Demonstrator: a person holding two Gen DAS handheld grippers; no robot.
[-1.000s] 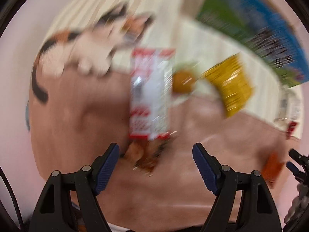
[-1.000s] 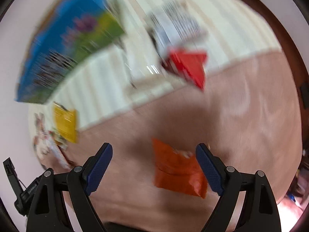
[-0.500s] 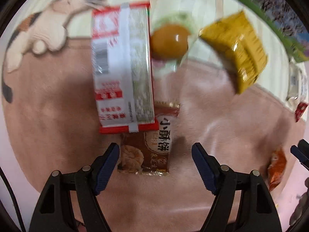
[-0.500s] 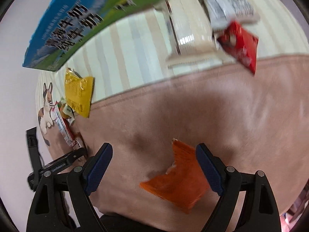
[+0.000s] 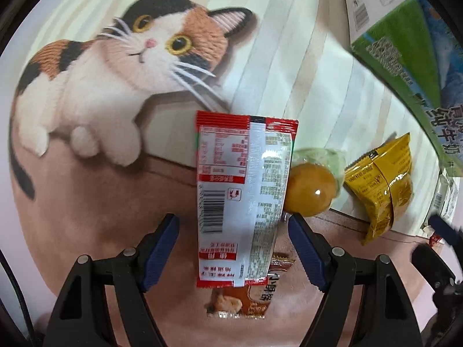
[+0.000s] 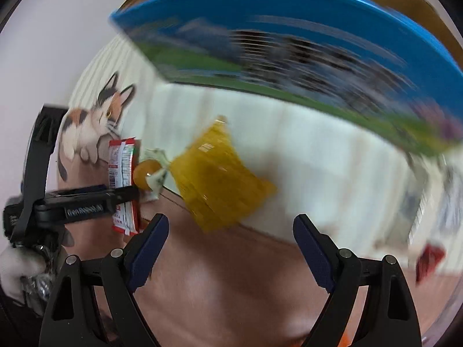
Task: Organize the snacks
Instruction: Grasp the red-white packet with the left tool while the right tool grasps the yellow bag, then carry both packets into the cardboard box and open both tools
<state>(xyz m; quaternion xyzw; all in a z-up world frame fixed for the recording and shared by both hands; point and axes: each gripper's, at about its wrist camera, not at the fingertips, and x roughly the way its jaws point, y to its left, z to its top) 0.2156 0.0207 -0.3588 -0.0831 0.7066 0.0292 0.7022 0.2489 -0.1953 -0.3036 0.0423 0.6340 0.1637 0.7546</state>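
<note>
In the left wrist view my left gripper [image 5: 233,245] is open, its jaws on either side of the lower half of a red-and-white snack packet [image 5: 243,199] that lies face down. A brown biscuit packet [image 5: 246,297] lies partly under it. An orange jelly cup [image 5: 309,192] and a yellow packet [image 5: 382,188] lie to the right. In the right wrist view my right gripper [image 6: 230,243] is open and empty, just short of the yellow packet [image 6: 220,179]. The left gripper [image 6: 86,202] shows at the left edge of that view.
The snacks lie on a mat with a calico cat picture [image 5: 115,66] and cream stripes. A large blue-and-green milk carton box [image 6: 289,57] stands at the back. A red packet [image 6: 431,258] and pale packets [image 6: 428,202] lie at the right, blurred.
My left gripper has moved forward, so its jaws now flank the red-and-white packet. My right gripper has swung left from the orange packet to the yellow one.
</note>
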